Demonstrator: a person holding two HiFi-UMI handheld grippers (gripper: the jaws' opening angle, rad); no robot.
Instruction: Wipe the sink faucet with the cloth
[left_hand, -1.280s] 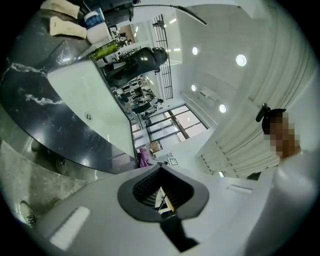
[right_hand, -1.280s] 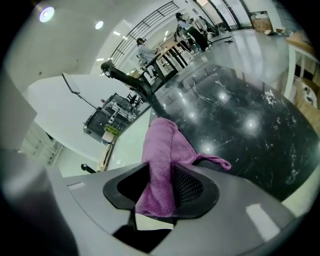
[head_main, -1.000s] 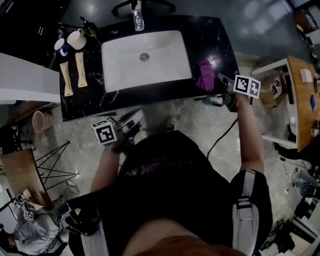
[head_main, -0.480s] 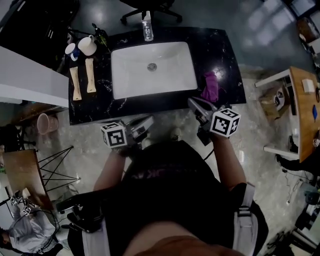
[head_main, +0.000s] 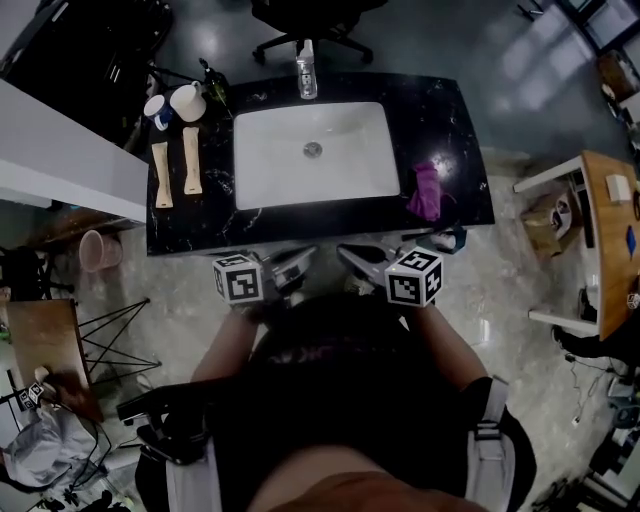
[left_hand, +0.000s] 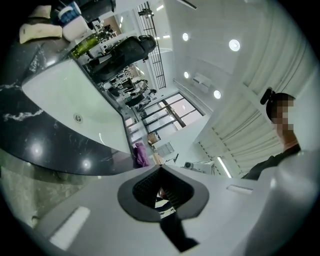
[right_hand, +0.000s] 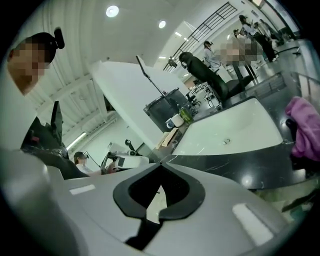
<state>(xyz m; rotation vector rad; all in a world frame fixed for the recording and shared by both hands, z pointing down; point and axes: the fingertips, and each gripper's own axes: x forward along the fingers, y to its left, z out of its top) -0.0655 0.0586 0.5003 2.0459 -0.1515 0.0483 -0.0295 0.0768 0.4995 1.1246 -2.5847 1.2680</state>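
Both closed, empty: left tongs (head_main: 305, 252), right tongs (head_main: 346, 252); cloth (head_main: 427, 190) lies apart, nearer right tongs.

Dark top (head_main: 330, 400), grey shoulder straps (head_main: 487, 440); left gripper (head_main: 303, 254), right gripper (head_main: 347, 252) pale grey, black-white marker cubes (head_main: 238, 278).

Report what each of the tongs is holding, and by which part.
Nothing is held. The left tongs and right tongs are both shut and empty; the purple cloth lies loose on the counter, right of the sink.
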